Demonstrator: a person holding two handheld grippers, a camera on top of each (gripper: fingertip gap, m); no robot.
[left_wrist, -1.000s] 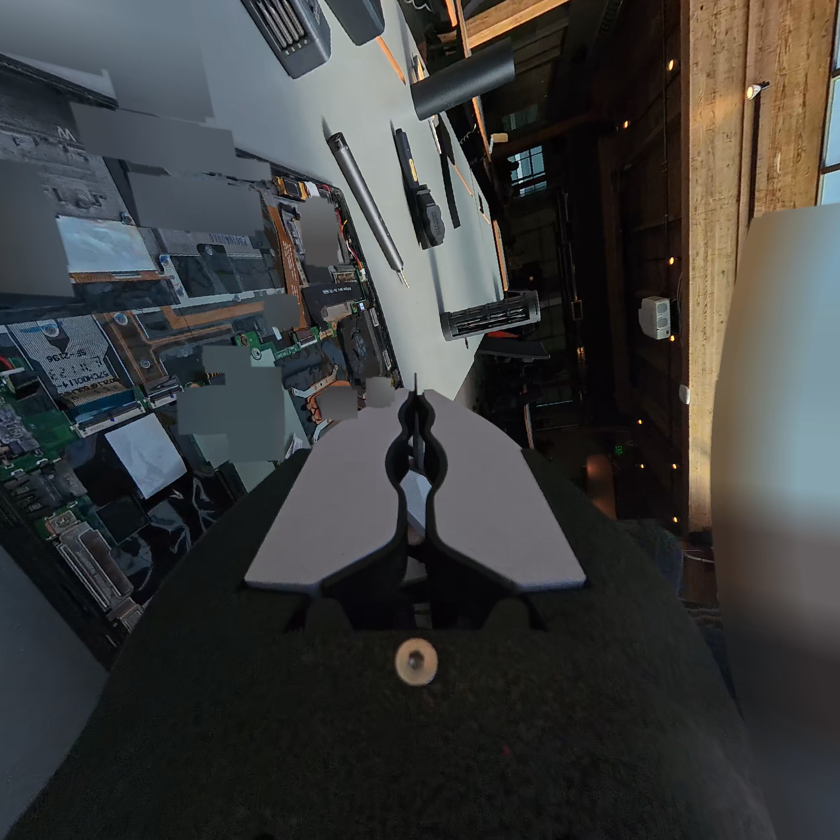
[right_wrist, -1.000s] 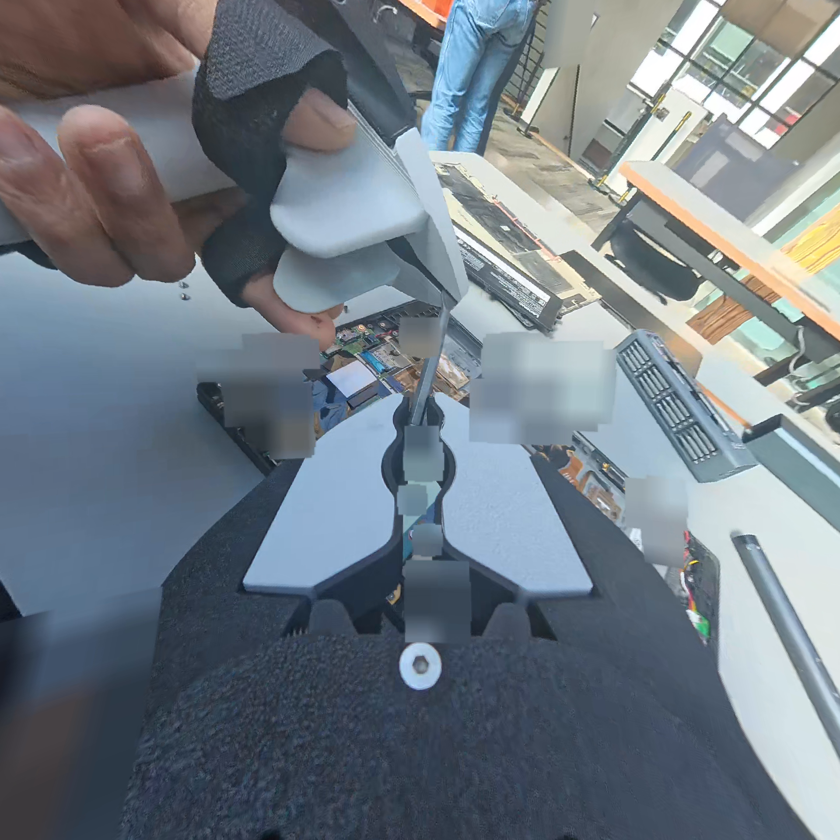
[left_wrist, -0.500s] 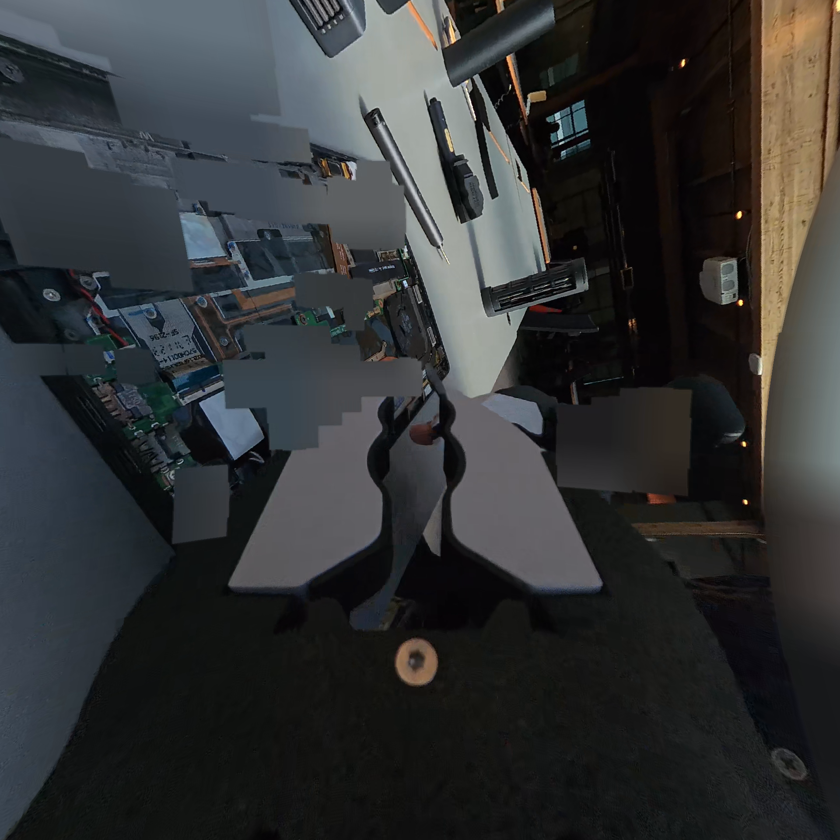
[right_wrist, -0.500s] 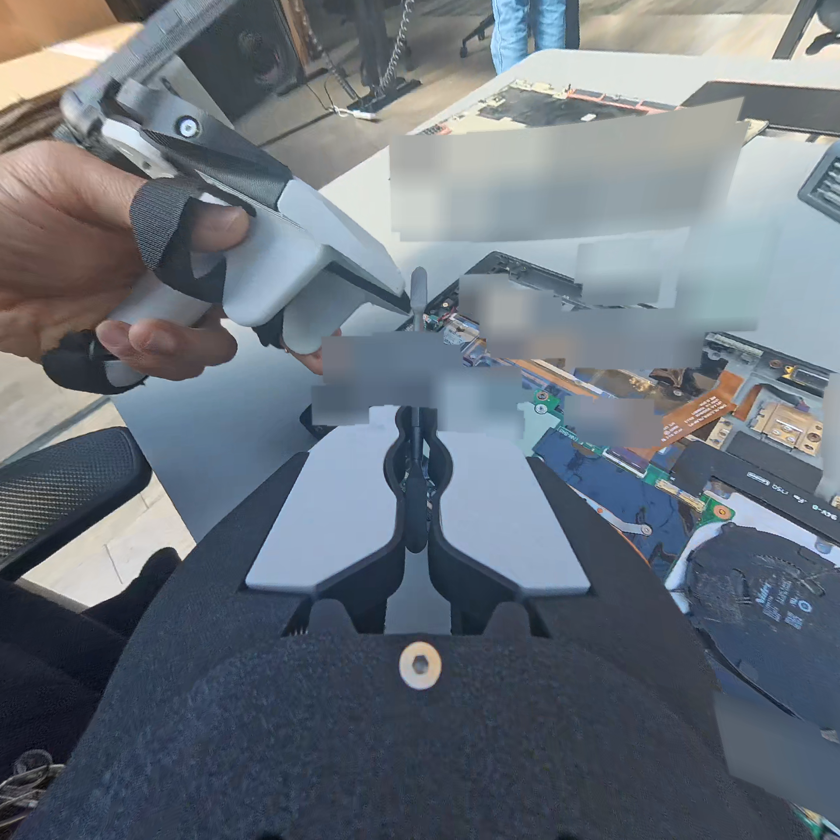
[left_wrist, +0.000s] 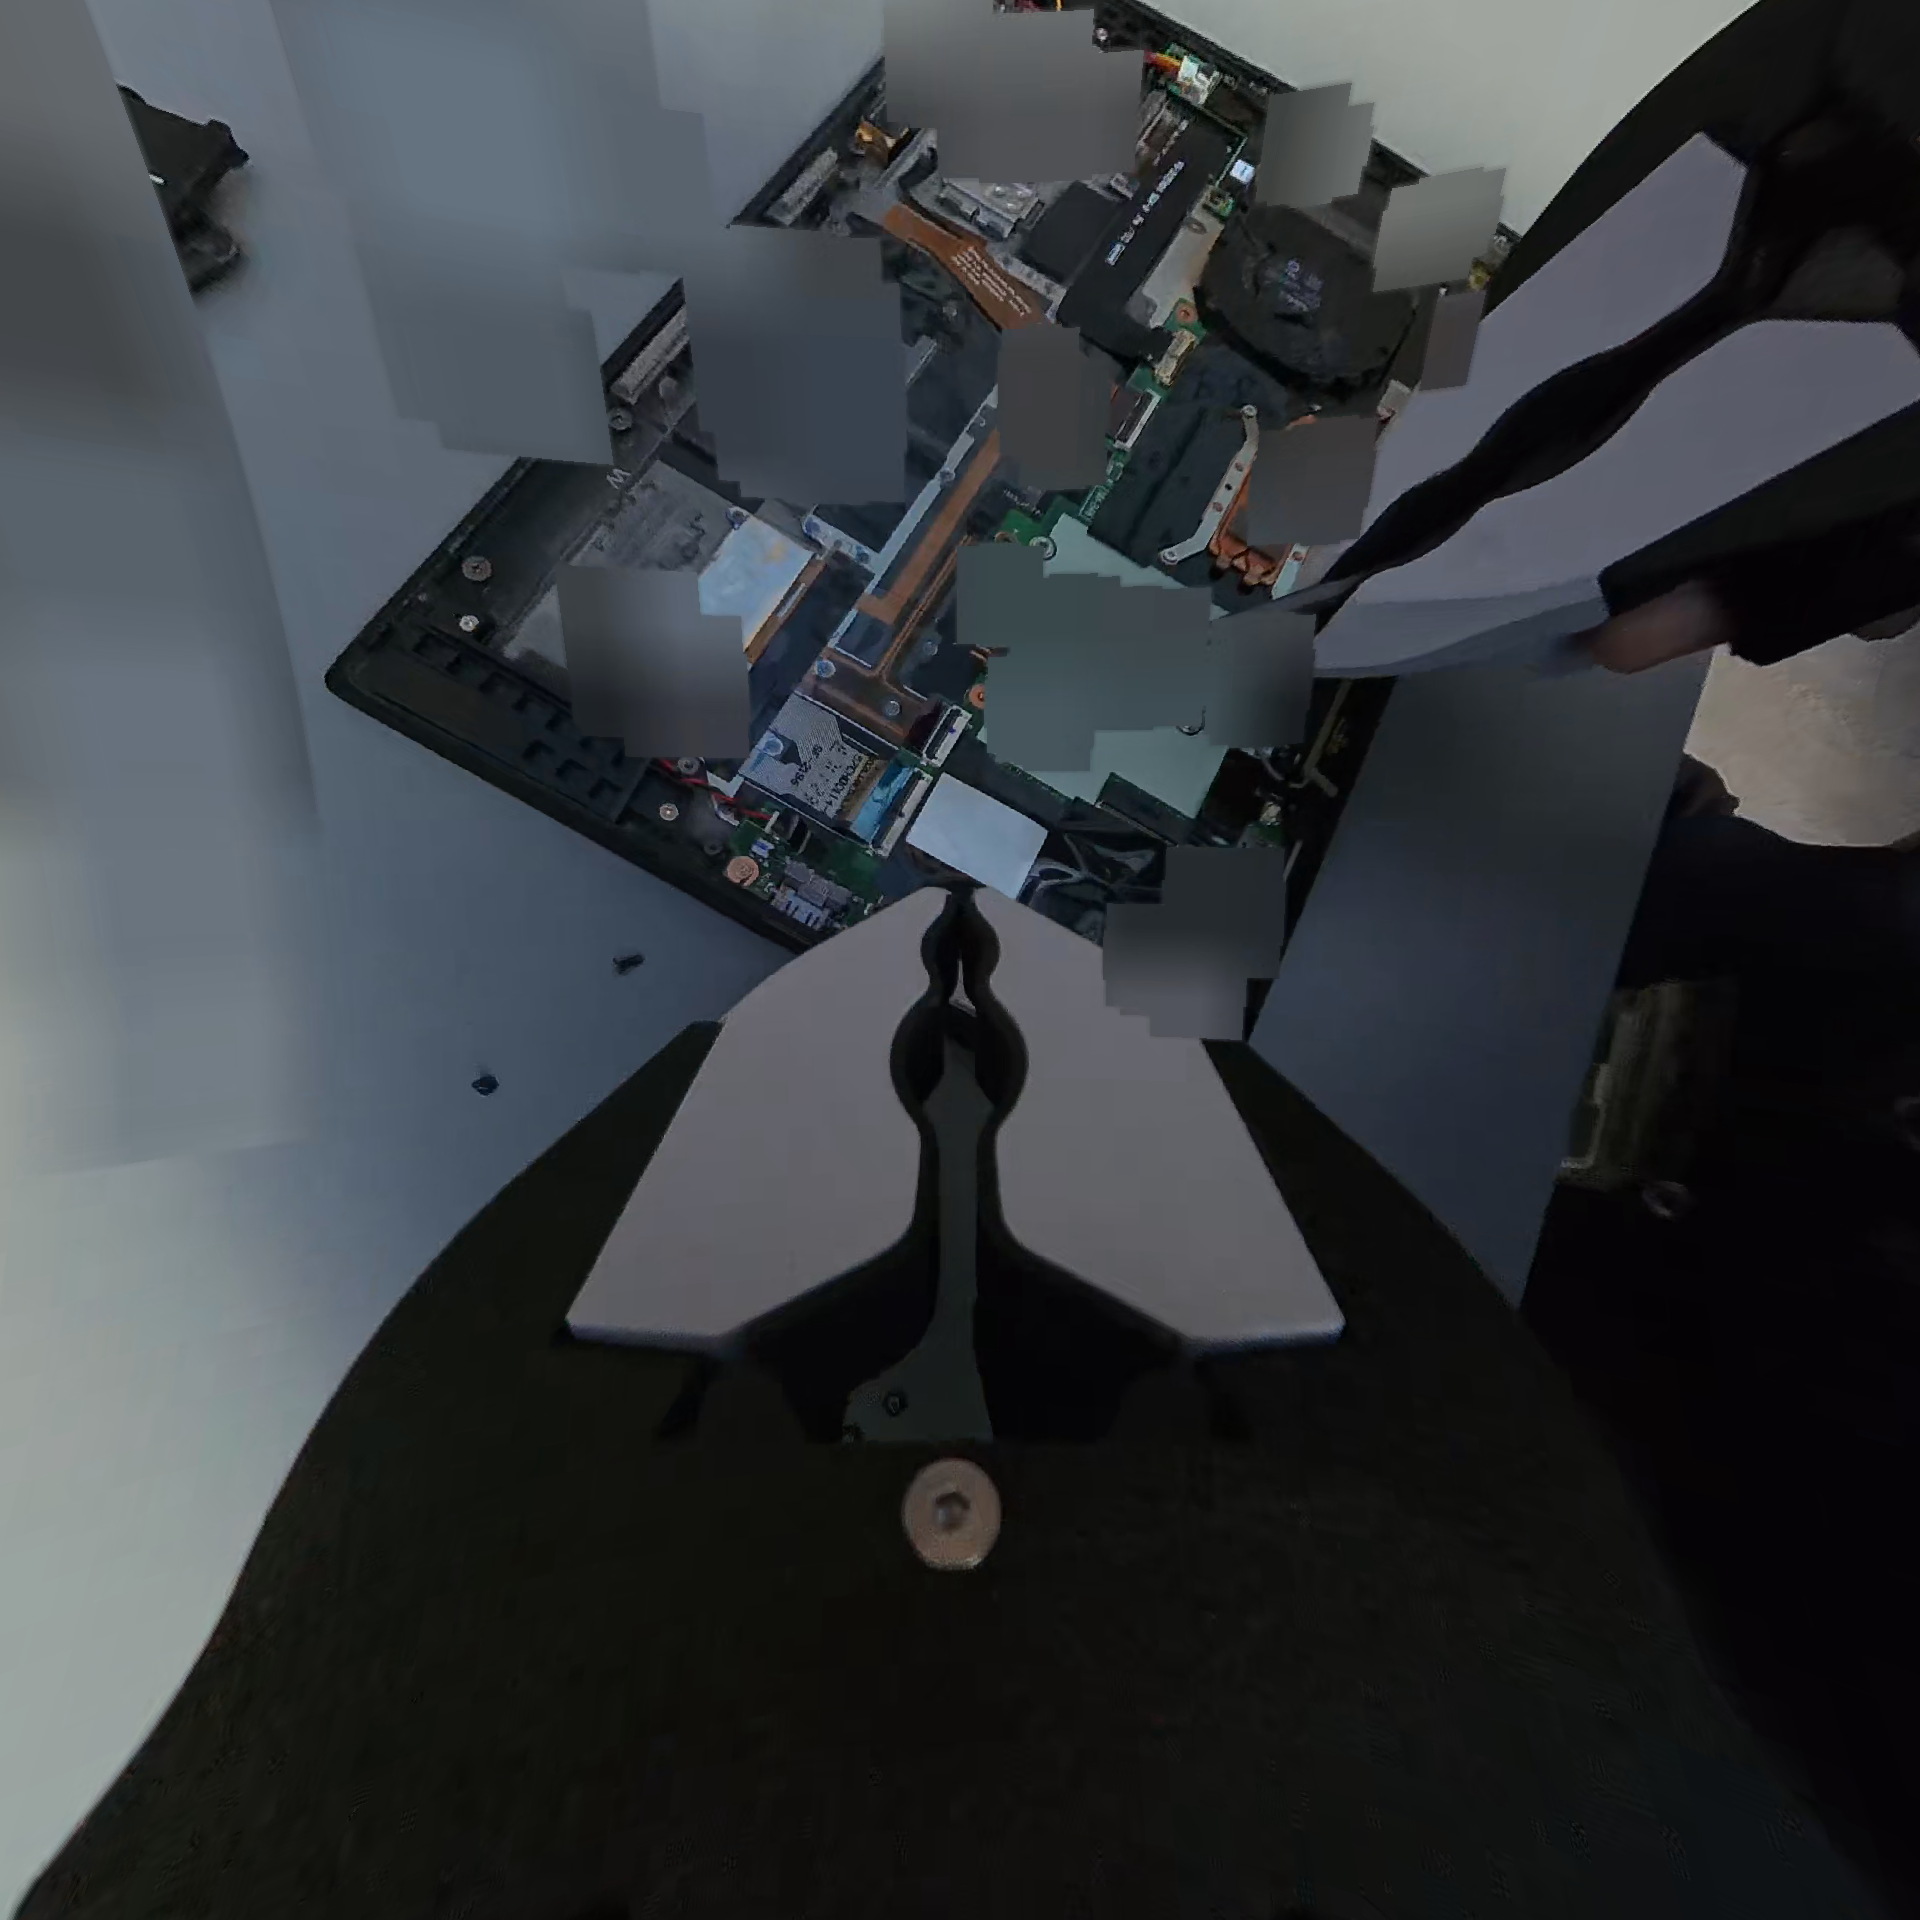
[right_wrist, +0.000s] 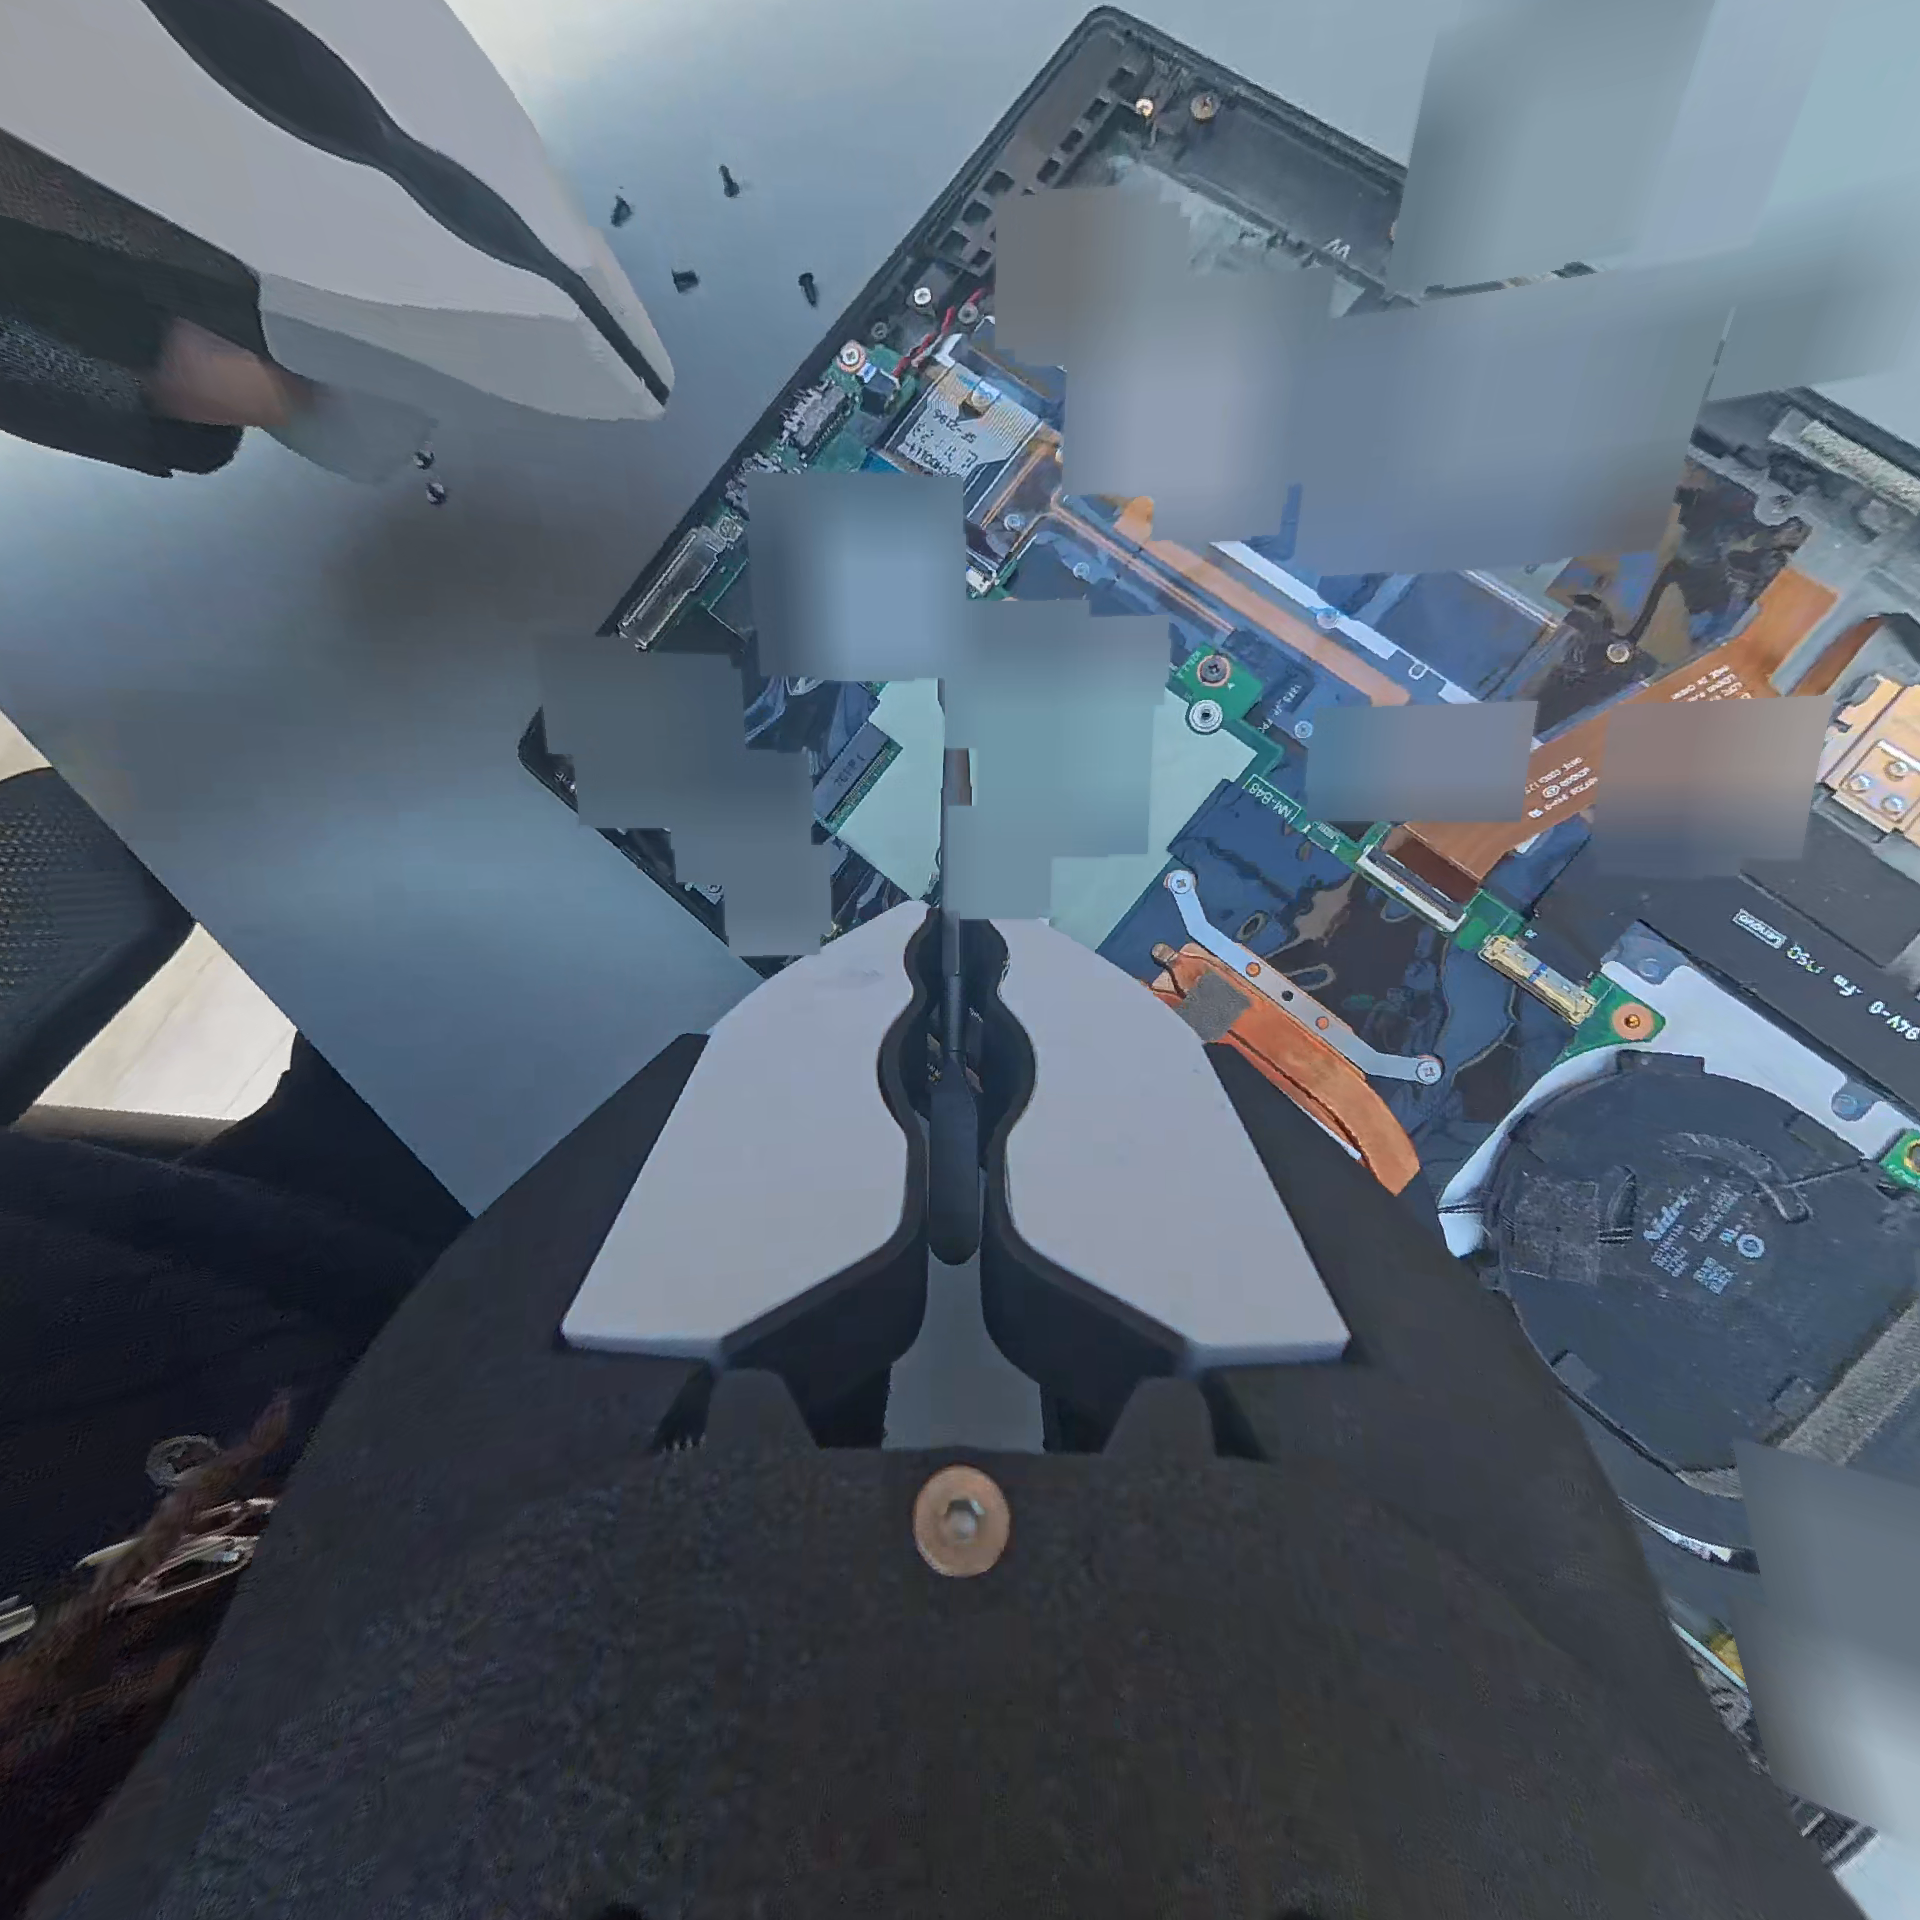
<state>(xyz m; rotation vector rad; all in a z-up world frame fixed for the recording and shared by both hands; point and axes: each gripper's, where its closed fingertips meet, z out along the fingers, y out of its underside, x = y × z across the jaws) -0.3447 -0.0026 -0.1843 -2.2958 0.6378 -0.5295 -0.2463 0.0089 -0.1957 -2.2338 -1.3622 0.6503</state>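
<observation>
An opened black laptop (left_wrist: 499, 717) lies on the grey table, with its circuit boards, a copper heat pipe (right_wrist: 1299, 1049) and a round black fan (right_wrist: 1662, 1278) exposed. My right gripper (right_wrist: 951, 925) is shut on a thin dark tool (right_wrist: 948, 997) whose shaft points forward over the board. It also shows in the left wrist view (left_wrist: 1351, 577), above the board's right part, with the tool tip sticking out. My left gripper (left_wrist: 958, 914) is shut with nothing visible in it, near the laptop's near edge. It shows in the right wrist view (right_wrist: 644, 374) at upper left, over the table.
Several small black screws lie loose on the table beside the laptop (right_wrist: 686, 278) (left_wrist: 625, 963). A dark mesh chair (right_wrist: 62, 914) stands past the table edge at left. A dark object (left_wrist: 197, 177) sits at the far left. Many blurred patches cover the laptop. Across from one pair of fingers to the other is roughly 11 cm. My right gripper is the nearer one to the copper heat pipe (right_wrist: 1299, 1049): about 7 cm, against 15 cm.
The thin tool passed from my left gripper to my right gripper. The two grippers moved apart, and both views swung down onto the laptop.
</observation>
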